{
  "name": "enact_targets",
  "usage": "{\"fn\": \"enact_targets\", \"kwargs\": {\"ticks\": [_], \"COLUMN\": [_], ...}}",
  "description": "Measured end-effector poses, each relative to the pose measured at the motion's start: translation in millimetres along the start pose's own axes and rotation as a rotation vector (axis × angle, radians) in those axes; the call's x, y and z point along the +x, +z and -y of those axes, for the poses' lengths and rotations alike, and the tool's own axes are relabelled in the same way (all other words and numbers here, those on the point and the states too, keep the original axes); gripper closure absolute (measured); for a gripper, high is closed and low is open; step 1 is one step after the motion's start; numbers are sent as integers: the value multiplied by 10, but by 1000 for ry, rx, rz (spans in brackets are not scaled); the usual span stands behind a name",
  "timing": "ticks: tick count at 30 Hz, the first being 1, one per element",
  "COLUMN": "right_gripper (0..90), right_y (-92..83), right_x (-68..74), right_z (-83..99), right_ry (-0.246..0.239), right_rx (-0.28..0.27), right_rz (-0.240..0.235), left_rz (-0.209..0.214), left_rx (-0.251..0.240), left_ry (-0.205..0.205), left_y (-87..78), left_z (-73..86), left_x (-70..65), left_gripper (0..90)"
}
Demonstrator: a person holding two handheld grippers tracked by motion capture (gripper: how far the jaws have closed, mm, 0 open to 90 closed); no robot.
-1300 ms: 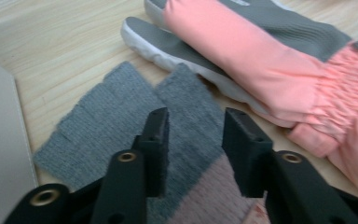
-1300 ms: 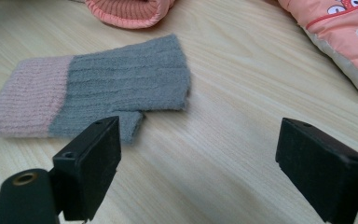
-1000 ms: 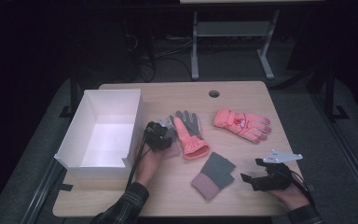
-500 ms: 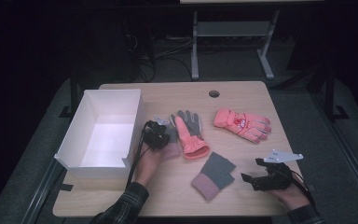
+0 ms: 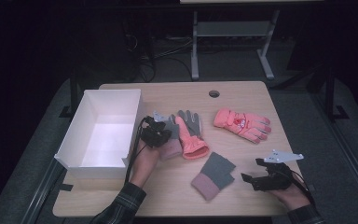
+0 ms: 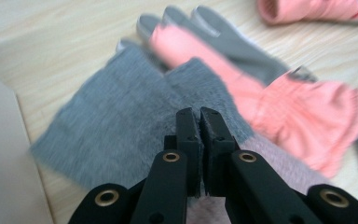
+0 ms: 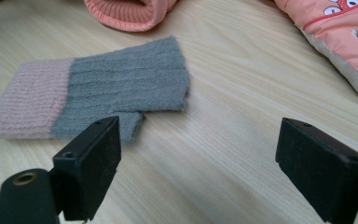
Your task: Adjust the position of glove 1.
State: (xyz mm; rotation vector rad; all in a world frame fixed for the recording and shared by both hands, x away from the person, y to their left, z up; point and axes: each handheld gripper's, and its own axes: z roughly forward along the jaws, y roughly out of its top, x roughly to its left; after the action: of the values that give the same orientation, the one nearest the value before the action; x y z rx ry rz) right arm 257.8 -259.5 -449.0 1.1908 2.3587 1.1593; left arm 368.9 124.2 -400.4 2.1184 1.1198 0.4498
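We judge the work to be sorting the gloves into the white box [image 5: 77, 161], and it looks barely begun: the box appears bare inside, and all four gloves we can see still lie on the wooden surface [image 5: 242, 196].

Our left gripper [image 6: 199, 122] has its fingers pressed together on the fuzzy grey fingerless mitten with a pink cuff [image 6: 116, 121], pinching a fold of the knit near its middle. In the high view that mitten [image 5: 170, 148] lies just beside the box's right wall, partly under the left gripper [image 5: 157, 131]. Touching it on the far side is the grey-and-coral work glove [image 5: 191, 133], whose coral cuff overlaps the mitten's edge in the left gripper view [image 6: 303, 116]. So the first grasp seems made, but whether the mitten has left the wood yet we cannot tell.

Our right gripper [image 5: 249, 178] rests low near the front right of the surface with its fingers spread wide and nothing between them. Just ahead of it lies the matching grey mitten with pink cuff [image 7: 98, 88], flat, thumb toward the camera. The orange ski glove [image 5: 242, 123] sits well apart, toward the far right.

Left to do, as we read it: carry the pinched mitten over the wall, release it, then fetch its partner and the other two gloves.
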Motion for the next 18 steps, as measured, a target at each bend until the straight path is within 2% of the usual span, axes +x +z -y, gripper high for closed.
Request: {"fn": "enact_targets", "kwargs": {"ticks": [2,3,8,12,18], "right_gripper": [139,139,139,139,139], "right_y": [2,2,0,-5,-11], "right_x": [-1,-2,-3,-6,-14], "right_z": [1,0,0,2,5], "right_ry": [0,0,1,7,11], "right_rx": [0,0,-1,-3,-7], "right_rz": [0,-1,-1,-2,-4], "left_rz": [13,32,132,191,227], "left_rx": [-6,-10,-21,-37,-40], "left_ry": [18,15,62,92,182], "left_y": [-40,-55,-100,-154,-311], "left_z": [-28,-39,-61,-57,33], "left_x": [-25,-40,-104,-163,-256], "left_gripper": [871,871,871,871,871]}}
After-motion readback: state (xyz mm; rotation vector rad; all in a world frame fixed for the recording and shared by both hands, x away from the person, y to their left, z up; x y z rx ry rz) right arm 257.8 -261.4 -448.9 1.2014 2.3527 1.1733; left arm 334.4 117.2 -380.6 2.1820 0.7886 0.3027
